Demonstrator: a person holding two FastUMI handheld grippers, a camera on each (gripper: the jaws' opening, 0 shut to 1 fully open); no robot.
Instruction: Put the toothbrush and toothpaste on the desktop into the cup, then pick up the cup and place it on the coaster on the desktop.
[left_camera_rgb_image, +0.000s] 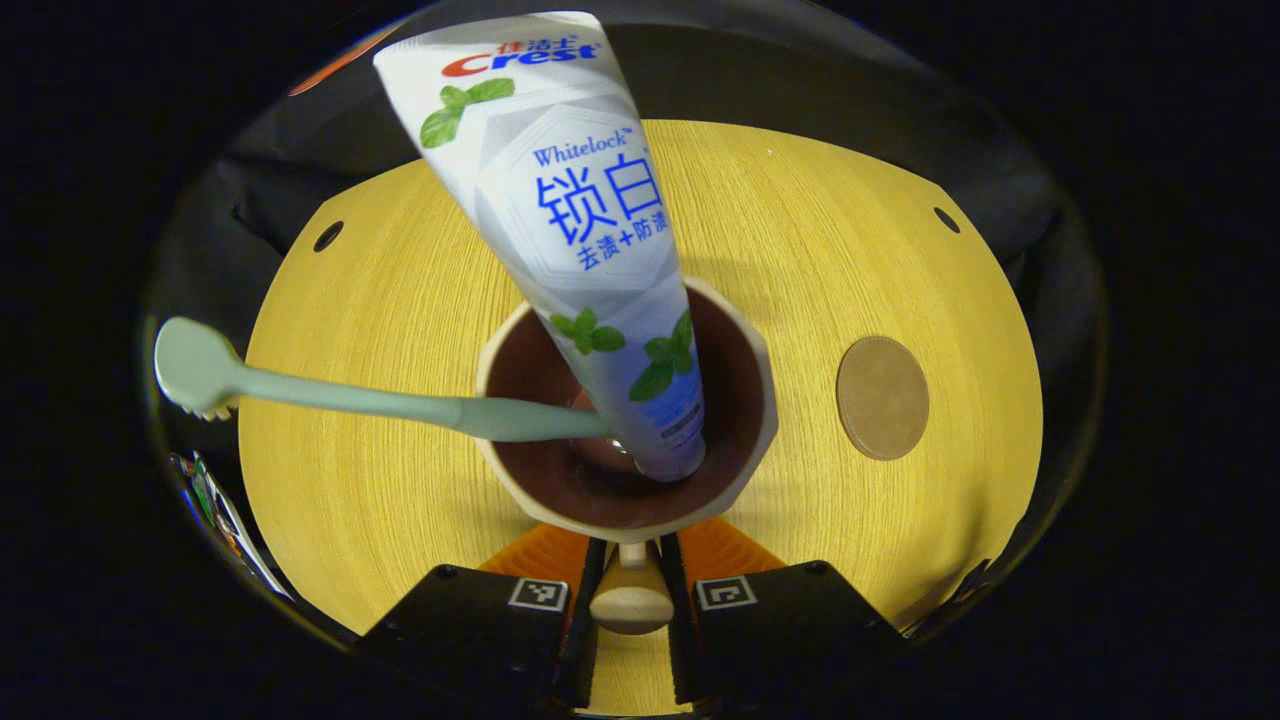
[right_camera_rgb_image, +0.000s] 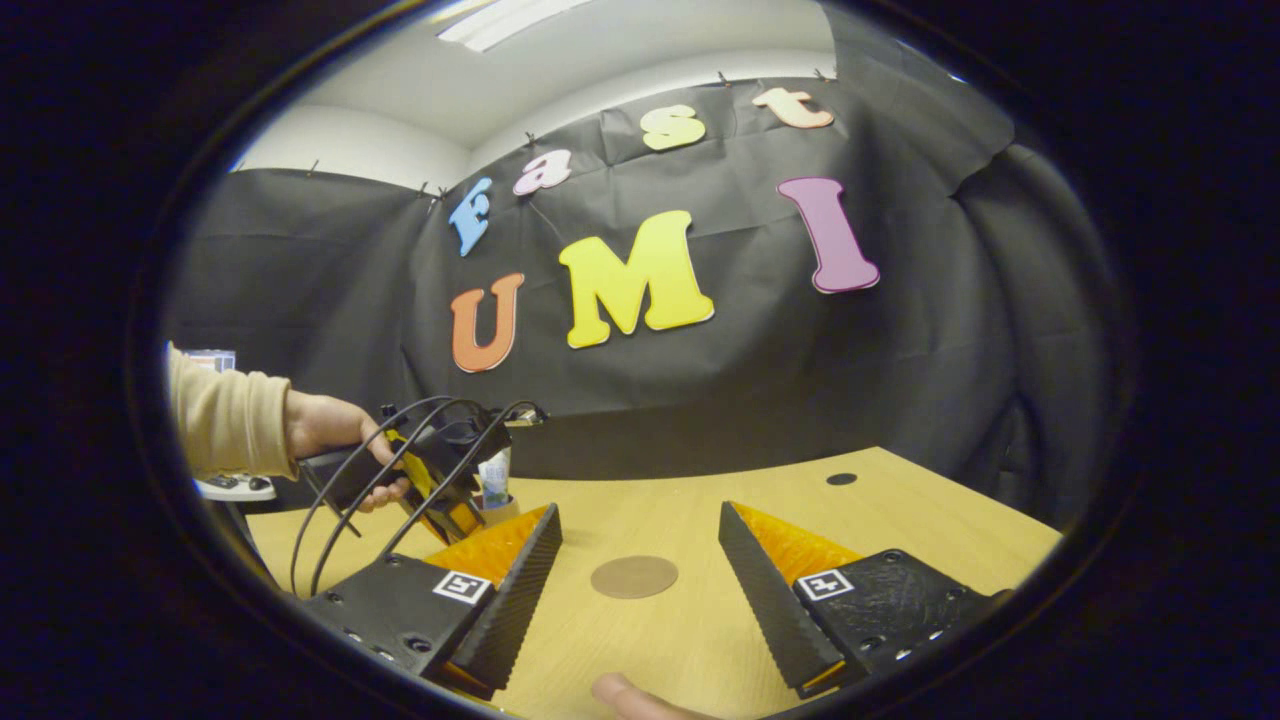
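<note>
A: Task status?

B: The toothbrush (left_camera_rgb_image: 330, 395) and toothpaste tube (left_camera_rgb_image: 580, 230) are standing in the cup (left_camera_rgb_image: 760, 400); the coaster (left_camera_rgb_image: 882, 397) is lying bare, near it on the worktop (left_camera_rgb_image: 400, 300). Transfer is remaining.

A: Gripper poses?

B: The left gripper (left_camera_rgb_image: 632, 585) is clamping the cup's handle (left_camera_rgb_image: 632, 597) from above. The right gripper (right_camera_rgb_image: 640, 560) is hovering level, jaws spread, holding nothing.

Toothpaste tube (left_camera_rgb_image: 590, 250), upper centre of left gripper view: brand logo at its top end, blue lettering and large blue characters mid-tube, fine print at the lower end too small to read. Square coded marker tags (left_camera_rgb_image: 538, 594) on the left tool (left_camera_rgb_image: 620, 590); same tags on the right tool (right_camera_rgb_image: 640, 590), bottom of right gripper view.
</note>
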